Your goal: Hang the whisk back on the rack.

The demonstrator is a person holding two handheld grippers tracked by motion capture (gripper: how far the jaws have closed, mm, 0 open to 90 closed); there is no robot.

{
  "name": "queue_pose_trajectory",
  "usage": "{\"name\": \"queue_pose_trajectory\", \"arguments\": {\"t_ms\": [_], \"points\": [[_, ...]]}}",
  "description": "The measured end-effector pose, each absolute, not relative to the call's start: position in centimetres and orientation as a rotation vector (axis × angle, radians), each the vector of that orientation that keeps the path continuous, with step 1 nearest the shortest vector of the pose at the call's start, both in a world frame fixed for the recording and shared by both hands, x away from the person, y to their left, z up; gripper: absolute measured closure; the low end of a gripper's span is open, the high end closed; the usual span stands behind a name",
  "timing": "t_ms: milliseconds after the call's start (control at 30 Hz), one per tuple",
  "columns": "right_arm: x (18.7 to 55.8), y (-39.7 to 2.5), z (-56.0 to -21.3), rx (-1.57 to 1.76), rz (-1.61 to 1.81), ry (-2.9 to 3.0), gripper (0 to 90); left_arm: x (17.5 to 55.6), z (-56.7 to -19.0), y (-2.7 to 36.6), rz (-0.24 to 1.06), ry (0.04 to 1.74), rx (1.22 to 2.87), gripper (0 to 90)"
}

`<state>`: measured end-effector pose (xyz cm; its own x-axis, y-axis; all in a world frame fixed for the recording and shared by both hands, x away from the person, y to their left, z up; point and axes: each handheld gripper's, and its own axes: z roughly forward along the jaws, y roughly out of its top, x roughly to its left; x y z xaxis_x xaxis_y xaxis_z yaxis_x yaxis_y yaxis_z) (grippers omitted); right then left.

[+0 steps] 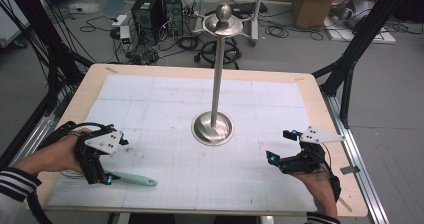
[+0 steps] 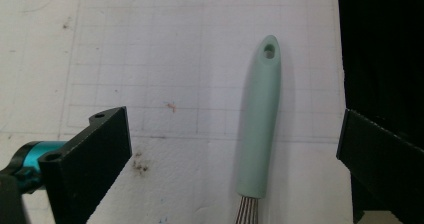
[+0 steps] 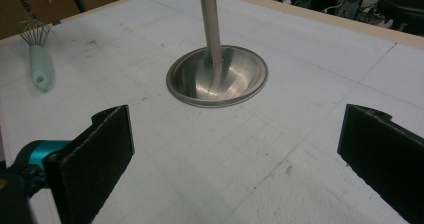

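Note:
A whisk with a mint-green handle (image 1: pixel 134 179) lies flat on the white grid mat (image 1: pixel 165 99) near the table's front left. My left gripper (image 1: pixel 100 178) hovers over its wire end and is open. In the left gripper view the handle (image 2: pixel 260 119) lies between the spread jaws, touching neither, with my left gripper (image 2: pixel 232 134) above it. A steel stand (image 1: pixel 214 126) with a round base, a tall pole and a ball top rises mid-table. My right gripper (image 1: pixel 281 145) is open at the front right, empty, facing the stand base (image 3: pixel 217 76); my right gripper (image 3: pixel 235 129) holds nothing. The whisk (image 3: pixel 40 59) lies far off.
The mat's right edge and dark floor (image 2: pixel 380 49) lie just beyond the whisk in the left gripper view. The wooden table rim (image 1: pixel 330 114) frames the mat. Computers, cables and boxes sit on the floor behind the table.

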<state>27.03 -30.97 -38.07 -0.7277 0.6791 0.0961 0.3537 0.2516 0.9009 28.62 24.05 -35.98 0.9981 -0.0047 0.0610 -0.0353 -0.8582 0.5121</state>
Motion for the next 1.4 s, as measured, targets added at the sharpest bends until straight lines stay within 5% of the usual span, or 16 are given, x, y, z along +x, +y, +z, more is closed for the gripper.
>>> {"name": "queue_pose_trajectory", "arguments": {"t_ms": [600,1400], "points": [[27.0,-31.0,-38.0,0.952,1.469,2.214,0.7,28.0,-40.2,22.4,0.036,-0.070,2.711,3.1],[27.0,-31.0,-38.0,0.949,1.468,2.217,0.7,28.2,-41.1,22.4,-0.056,-0.098,2.848,56.2]]}}
